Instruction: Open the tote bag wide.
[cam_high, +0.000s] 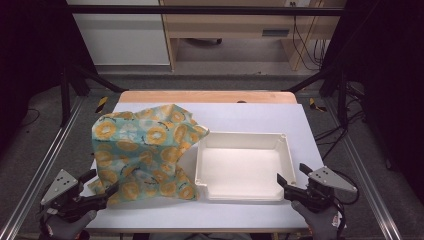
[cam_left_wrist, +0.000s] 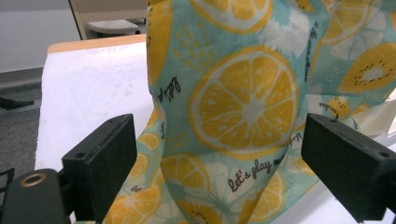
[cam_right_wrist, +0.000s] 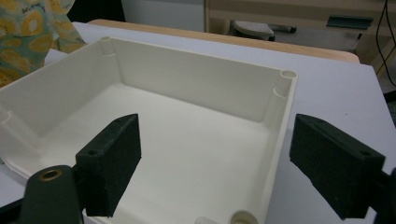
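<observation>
both grippers open, cloth (cam_high: 145, 152) beside tray (cam_high: 243, 192)

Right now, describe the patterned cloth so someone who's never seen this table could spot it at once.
On the white-covered table, look left of the shallow cream plastic tray. The crumpled teal cloth printed with orange citrus slices lies there, its right edge against the tray. It is the one colourful, soft thing there.

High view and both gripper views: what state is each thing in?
Fruit-print cloth: crumpled, one edge draped over the tray's left rim.
White tray: upright, empty.
Left gripper: open, cloth between its jaws, not pinched.
Right gripper: open, at the tray's near right corner.
</observation>
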